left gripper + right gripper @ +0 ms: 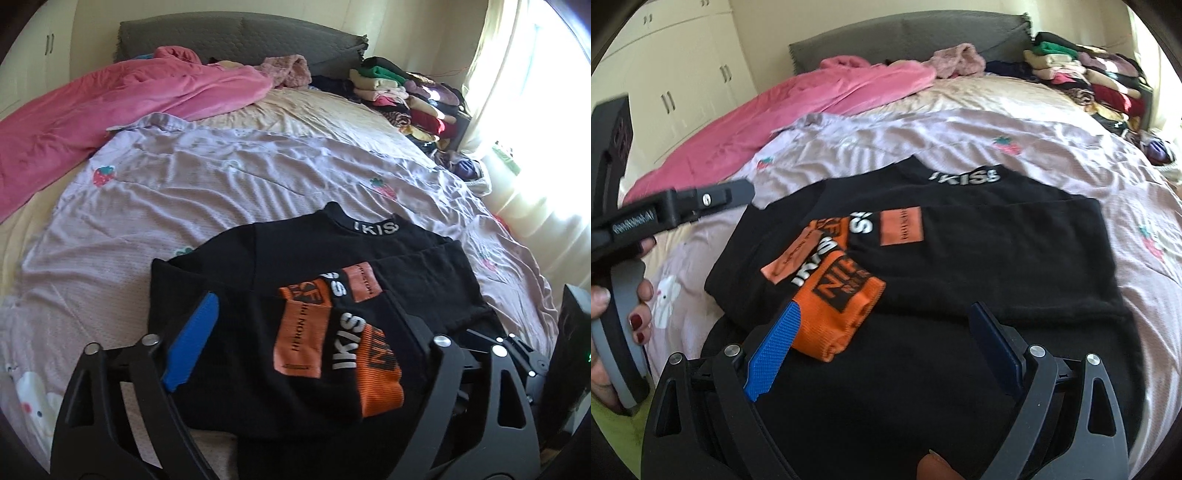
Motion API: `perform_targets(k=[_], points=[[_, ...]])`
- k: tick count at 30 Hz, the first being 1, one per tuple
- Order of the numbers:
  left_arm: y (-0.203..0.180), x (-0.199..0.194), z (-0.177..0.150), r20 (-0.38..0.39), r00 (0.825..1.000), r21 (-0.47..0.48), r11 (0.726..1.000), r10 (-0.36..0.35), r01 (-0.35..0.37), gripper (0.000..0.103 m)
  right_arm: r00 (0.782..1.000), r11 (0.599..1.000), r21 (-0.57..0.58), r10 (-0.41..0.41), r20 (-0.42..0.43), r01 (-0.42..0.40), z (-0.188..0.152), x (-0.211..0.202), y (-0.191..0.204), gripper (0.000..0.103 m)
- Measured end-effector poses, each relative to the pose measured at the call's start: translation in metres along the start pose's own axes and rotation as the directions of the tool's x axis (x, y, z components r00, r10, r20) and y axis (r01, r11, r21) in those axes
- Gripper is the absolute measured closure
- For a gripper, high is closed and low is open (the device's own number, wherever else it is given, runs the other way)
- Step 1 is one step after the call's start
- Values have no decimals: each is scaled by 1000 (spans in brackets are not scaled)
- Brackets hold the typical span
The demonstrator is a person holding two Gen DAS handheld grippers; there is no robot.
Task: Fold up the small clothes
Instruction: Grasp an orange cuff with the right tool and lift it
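- Nearest me, my two grippers: right gripper (882,350) has its fingers spread apart over the fabric, gripping nothing; left gripper (303,332) likewise apart, its right finger hidden by cloth.
- One black sweater (979,251), partly folded, lies just beyond on the lilac sheet (207,184).
- Far left: one pink blanket (110,103).
- Far right: one clothes stack (406,99).

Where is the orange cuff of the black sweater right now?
In the right wrist view, the orange cuff lies on the black sweater, just beyond the open right tongs' blue finger.
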State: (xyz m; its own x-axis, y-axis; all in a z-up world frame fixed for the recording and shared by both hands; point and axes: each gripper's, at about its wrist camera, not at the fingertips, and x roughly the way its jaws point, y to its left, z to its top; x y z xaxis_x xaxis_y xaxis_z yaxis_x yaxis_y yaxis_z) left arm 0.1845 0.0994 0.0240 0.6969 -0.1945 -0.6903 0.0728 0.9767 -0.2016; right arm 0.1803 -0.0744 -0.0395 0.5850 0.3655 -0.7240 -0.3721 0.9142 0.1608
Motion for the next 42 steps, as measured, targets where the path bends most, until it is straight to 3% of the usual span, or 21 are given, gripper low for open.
perform_targets(k=[4, 11, 14, 16, 17, 19, 21, 28, 32, 42], points=[[7, 0, 0, 1, 1000, -18, 1000, 7, -7, 14, 999, 999, -39, 14, -40, -16, 7, 21, 8, 12], [6, -5, 2, 18, 1000, -24, 1000, 6, -5, 13, 993, 998, -3, 66, -97, -66, 11, 55, 3, 18], [7, -8, 3, 28, 1000, -24, 1000, 9, -8, 13, 993, 996, -6, 83, -88, -84, 9, 59, 5, 33], [9, -8, 3, 32, 999, -32, 999, 13, -12, 13, 991, 993, -17, 112, -75, -113, 7, 57, 9, 54], [11, -8, 3, 32, 999, -38, 999, 16, -15, 13, 990, 992, -22, 123, -68, -125, 7, 55, 12, 58], [13, -8, 3, 31, 999, -47, 999, 23, -21, 13, 986, 986, -34, 161, -47, -162, 6, 50, 17, 81], [14, -8, 4, 32, 999, -48, 999, 21, -19, 13, 984, 983, -46, 174, -32, -176, 5, 46, 23, 90], [20, -14, 6, 55, 998, -55, 998, 28, -25, 13, 984, 984, -73, 166, 70, -161, 19, 20, 28, 96], [35, -21, 9, 75, 997, -104, 994, 35, -27, 13, 980, 987, -81, 147, 135, -137, 33, -3, 23, 98], [60, -35, 15, 124, 990, -193, 981, 60, -35, 13, 970, 1000, 23, 9, 245, -15, 58, -38, -34, 98]])
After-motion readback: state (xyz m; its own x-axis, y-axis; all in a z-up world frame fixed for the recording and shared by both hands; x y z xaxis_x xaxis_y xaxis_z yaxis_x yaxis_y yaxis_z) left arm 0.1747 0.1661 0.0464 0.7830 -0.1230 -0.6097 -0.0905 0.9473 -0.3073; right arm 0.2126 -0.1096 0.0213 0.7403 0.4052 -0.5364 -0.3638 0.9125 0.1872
